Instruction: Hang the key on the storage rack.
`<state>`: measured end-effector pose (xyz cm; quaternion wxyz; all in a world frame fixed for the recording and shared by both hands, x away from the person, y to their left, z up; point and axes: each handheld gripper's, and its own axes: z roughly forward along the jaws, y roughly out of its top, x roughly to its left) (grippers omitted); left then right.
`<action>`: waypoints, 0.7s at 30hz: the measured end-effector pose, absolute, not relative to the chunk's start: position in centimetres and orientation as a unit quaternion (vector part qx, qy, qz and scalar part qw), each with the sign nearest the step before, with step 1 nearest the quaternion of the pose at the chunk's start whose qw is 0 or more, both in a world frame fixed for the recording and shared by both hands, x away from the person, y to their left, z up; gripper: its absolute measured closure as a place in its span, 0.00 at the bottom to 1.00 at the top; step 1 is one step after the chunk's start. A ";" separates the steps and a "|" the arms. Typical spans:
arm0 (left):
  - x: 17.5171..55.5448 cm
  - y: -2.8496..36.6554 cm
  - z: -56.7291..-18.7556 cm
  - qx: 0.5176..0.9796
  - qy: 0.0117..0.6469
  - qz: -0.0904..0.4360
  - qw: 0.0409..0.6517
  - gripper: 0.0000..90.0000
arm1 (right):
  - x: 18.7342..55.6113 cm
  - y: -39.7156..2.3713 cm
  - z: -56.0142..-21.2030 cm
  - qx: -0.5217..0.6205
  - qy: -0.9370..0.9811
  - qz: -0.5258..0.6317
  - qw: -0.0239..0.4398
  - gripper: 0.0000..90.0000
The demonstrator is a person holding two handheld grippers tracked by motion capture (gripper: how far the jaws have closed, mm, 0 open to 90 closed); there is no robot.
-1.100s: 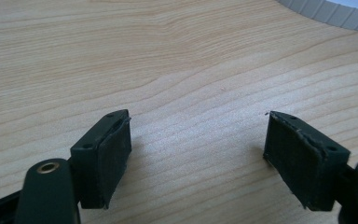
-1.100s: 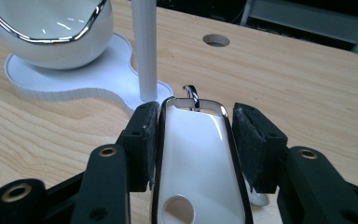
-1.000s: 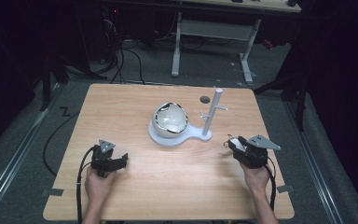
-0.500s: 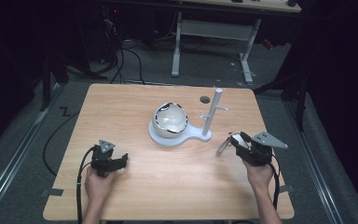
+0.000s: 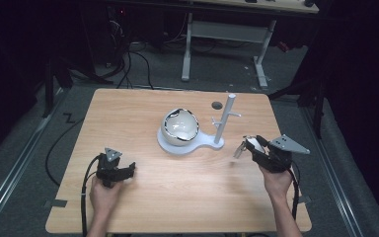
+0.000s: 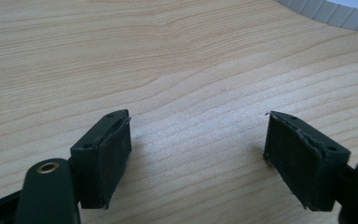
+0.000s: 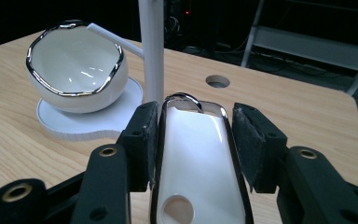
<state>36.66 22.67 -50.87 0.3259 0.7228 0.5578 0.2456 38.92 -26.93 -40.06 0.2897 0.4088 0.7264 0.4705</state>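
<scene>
Sitting clamped between right gripper (image 7: 196,144) jaws: white spoon (image 7: 198,163).

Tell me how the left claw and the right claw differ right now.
The left claw is open with nothing but bare table between its jaws, while the right claw is shut on a white, chrome-rimmed piece. The left claw sits low over the wood near the front edge; the right claw points toward the white bowl and the stand's post. Both are black and hand-held.

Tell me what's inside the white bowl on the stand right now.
The white bowl, tilted on the stand base, looks empty: glossy inner wall, reflections only. Its near rim hides the lowest part of the inside.
</scene>
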 end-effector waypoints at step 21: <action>36.7 22.7 -50.9 0.723 0.558 0.245 0.326 0.26 | 39.8 -26.5 -36.8 0.389 0.727 0.476 0.306 0.58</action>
